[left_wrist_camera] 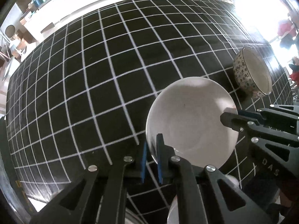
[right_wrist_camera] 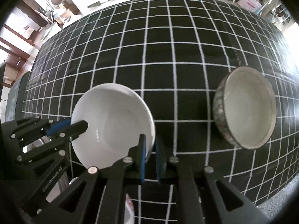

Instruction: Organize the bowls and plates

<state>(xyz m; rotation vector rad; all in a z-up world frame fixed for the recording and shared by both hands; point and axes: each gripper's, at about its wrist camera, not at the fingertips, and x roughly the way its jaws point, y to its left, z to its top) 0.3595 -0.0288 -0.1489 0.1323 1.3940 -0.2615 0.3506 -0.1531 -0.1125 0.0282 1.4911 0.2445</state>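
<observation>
Your left gripper (left_wrist_camera: 152, 149) pinches the near-left rim of the white bowl (left_wrist_camera: 190, 121): one blue pad sits outside the wall and one inside, with the jaws narrowed onto the rim. Your right gripper (left_wrist_camera: 229, 114) enters the left wrist view from the right edge and clamps the opposite rim of the same bowl, one finger reaching over the lip into the interior.

In the right wrist view the arrangement is mirrored. The right gripper (right_wrist_camera: 150, 149) straddles the lower right rim of the white bowl (right_wrist_camera: 112, 123), its blue pads close together with the bowl wall between them. The left gripper (right_wrist_camera: 74, 126) comes in from the left, one black finger lying over the rim and a blue pad behind it.

The bowl is thus gripped on two opposite sides. It is tilted with its mouth turned toward both cameras, over the black tablecloth (left_wrist_camera: 93, 74) with its white grid. Whether its base touches the cloth cannot be told.

A patterned bowl (left_wrist_camera: 251, 72) with a white interior stands on the cloth to the right of the white bowl, near it but apart. In the right wrist view, the patterned bowl (right_wrist_camera: 244, 108) appears blurred, well to the right of the gripped bowl. Shelves and clutter line the room beyond the far table edge.
</observation>
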